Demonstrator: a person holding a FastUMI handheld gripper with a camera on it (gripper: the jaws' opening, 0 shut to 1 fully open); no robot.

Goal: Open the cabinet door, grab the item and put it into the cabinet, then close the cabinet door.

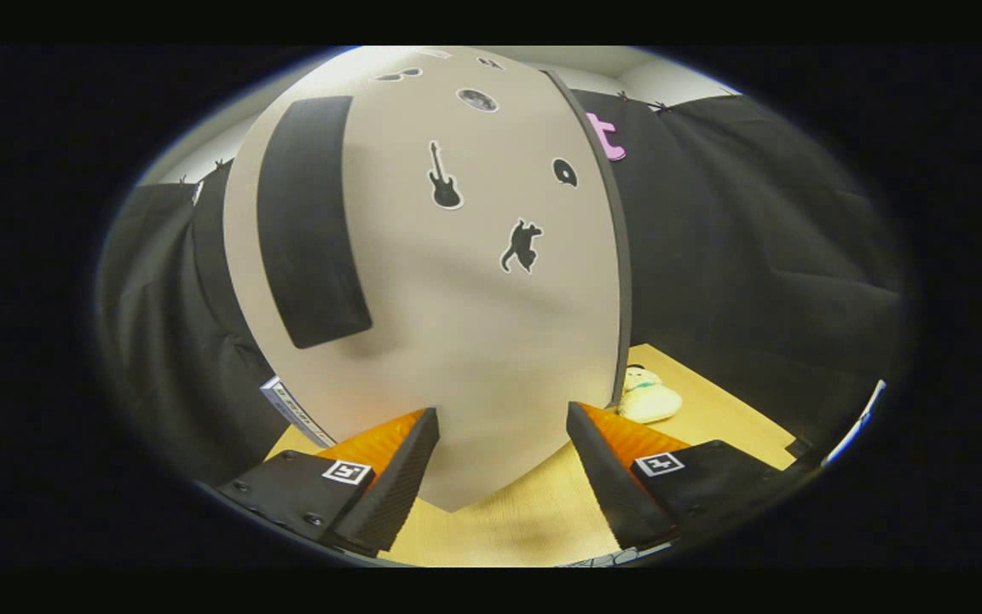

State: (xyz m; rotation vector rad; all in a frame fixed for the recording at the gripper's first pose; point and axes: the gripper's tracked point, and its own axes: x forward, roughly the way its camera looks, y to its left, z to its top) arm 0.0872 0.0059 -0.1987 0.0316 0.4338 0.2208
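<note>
Facing the shut cabinet door squarely, the fingers spread wide, empty.

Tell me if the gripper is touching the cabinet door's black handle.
Apart. In the gripper view the gripper is open low before the cabinet door, while the black handle sits well up the panel, beyond the fingers.

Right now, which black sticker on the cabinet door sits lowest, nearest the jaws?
The cat sticker; the guitar sticker and the round ones sit higher on the cabinet door. The gripper is open.
</note>
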